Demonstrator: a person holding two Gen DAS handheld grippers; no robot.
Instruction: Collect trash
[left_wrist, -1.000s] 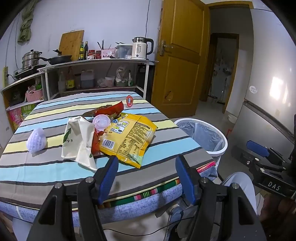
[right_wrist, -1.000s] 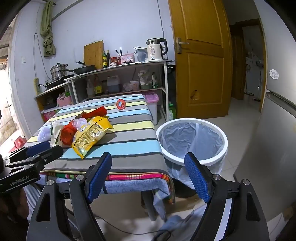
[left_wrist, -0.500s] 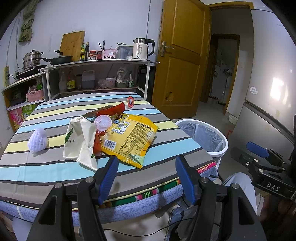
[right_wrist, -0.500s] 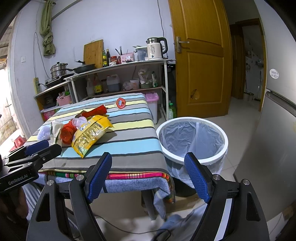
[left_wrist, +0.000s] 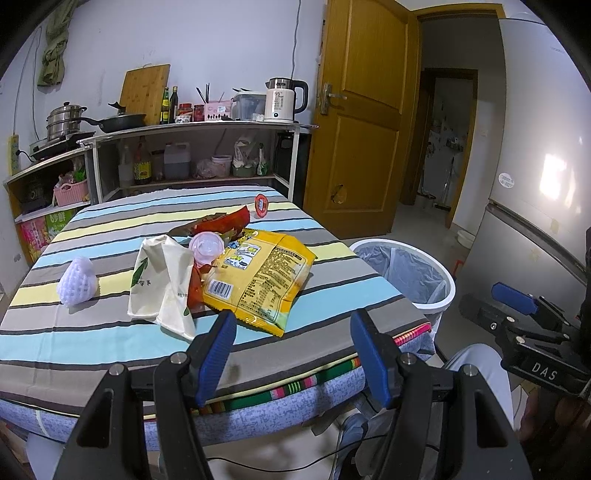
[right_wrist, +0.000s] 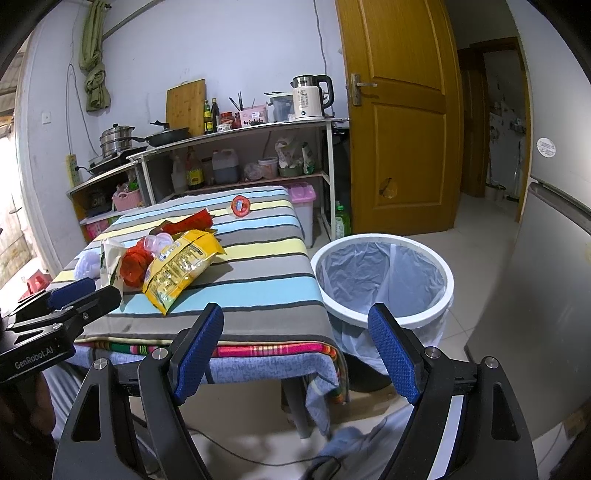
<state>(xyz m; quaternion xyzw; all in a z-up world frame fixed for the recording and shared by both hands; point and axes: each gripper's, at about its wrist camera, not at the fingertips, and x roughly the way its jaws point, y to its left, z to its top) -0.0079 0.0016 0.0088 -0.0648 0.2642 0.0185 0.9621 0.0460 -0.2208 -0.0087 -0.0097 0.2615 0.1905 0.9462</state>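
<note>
Trash lies on the striped table (left_wrist: 110, 332): a yellow snack bag (left_wrist: 258, 280), a white paper bag (left_wrist: 162, 284), a red wrapper (left_wrist: 221, 223), a clear plastic cup (left_wrist: 206, 246), a white foam net (left_wrist: 77, 282) and a small red round lid (left_wrist: 261, 204). A white bin (left_wrist: 406, 275) with a liner stands right of the table. My left gripper (left_wrist: 291, 350) is open and empty before the table's near edge. My right gripper (right_wrist: 295, 350) is open and empty, low between table corner and bin (right_wrist: 384, 277). The yellow bag also shows in the right wrist view (right_wrist: 181, 267).
A kitchen shelf (left_wrist: 192, 129) with kettle, pans and bottles stands behind the table. A wooden door (left_wrist: 358, 122) is at the back right, a fridge (left_wrist: 535, 229) on the right. A pink-lidded box (right_wrist: 304, 210) sits under the shelf.
Both grippers have drifted slightly; the scene sits a little higher in the left view. Nothing was taken hold of or moved.
</note>
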